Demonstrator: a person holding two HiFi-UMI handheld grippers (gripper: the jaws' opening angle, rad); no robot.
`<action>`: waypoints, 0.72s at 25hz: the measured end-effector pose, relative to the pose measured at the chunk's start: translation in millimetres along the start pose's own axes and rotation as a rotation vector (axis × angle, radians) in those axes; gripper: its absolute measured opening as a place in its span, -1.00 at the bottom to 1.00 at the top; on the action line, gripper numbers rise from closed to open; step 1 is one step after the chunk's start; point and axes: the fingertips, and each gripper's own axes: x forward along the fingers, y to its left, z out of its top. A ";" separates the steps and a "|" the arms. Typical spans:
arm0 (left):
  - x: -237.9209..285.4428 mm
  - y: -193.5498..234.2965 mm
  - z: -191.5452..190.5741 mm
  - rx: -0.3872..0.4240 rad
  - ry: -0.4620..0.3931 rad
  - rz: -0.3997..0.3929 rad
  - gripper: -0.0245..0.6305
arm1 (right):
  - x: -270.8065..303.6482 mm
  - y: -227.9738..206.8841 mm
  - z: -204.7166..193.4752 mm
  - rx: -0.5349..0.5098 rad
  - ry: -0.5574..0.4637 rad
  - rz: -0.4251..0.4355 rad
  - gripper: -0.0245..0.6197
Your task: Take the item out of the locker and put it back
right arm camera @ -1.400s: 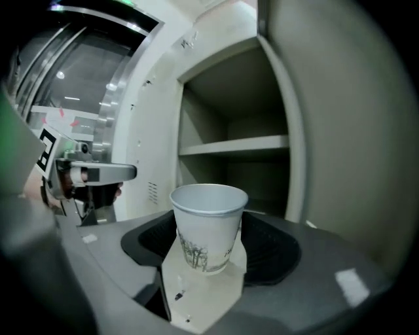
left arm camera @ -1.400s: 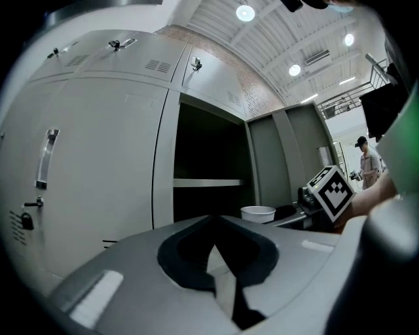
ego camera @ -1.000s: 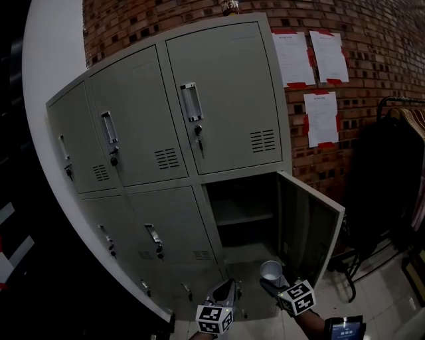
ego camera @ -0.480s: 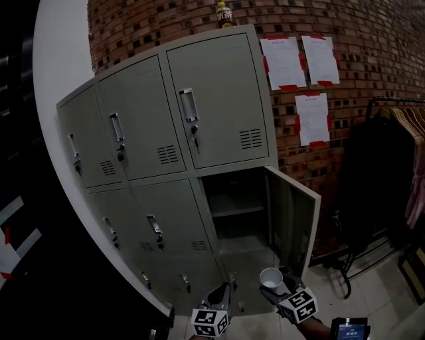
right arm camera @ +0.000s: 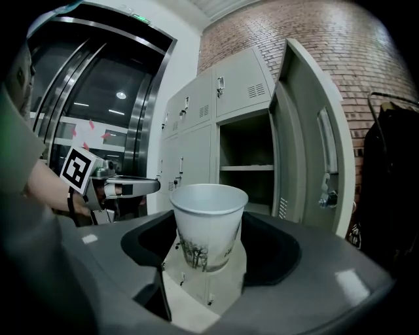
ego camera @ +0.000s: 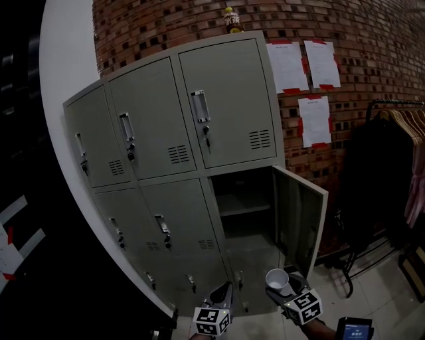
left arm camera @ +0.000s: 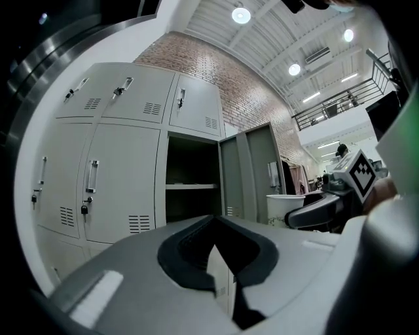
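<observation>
The right gripper (ego camera: pixel 284 289) is pinching a white paper cup (right arm camera: pixel 205 226), its jaws spread wide enough to take the cup's lower body and pressed against it on either side; the cup stands upright with its mouth up, which looks like the sensible way to carry a thing that will have to stand on its base again. It is held low and clear of the cabinet, in front of the open compartment and not inside it, so I would judge the taking-out done and the putting-back yet to come.

The left gripper (left arm camera: pixel 219 262) hangs just beside it with its jaws pressed together on nothing; it seems to be kept out of the way, since the one cup needs only one grip.

Beyond both stands the grey locker (ego camera: pixel 159 153), two rows of doors; all are closed except the lower right one, whose door (ego camera: pixel 302 222) is swung out to the right, leaving the opening free for the cup's return. Inside, a shelf (ego camera: pixel 244 207) crosses the compartment and I see nothing on it or on the floor beneath.

A bottle (ego camera: pixel 231 20) sits on the locker's top; paper sheets (ego camera: pixel 305 63) are taped to the brick wall; dark clothes (ego camera: pixel 385 179) hang on a rack at the right.
</observation>
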 end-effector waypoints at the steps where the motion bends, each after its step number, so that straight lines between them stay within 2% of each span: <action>1: -1.9 1.5 -0.7 0.003 0.002 -0.001 -0.92 | 1.0 2.4 -0.2 -0.001 0.001 0.000 0.00; 7: -9.1 6.9 -0.5 0.018 0.005 -0.011 -0.93 | 4.6 11.0 0.4 -0.004 0.003 -0.010 0.00; 12: -8.4 12.4 -5.4 0.049 -0.038 -0.029 -0.93 | 6.1 14.8 1.8 -0.009 0.001 -0.020 0.00; 18: -11.2 16.3 -2.3 0.021 -0.059 -0.029 -0.92 | 9.3 16.1 1.8 -0.008 0.001 -0.025 0.00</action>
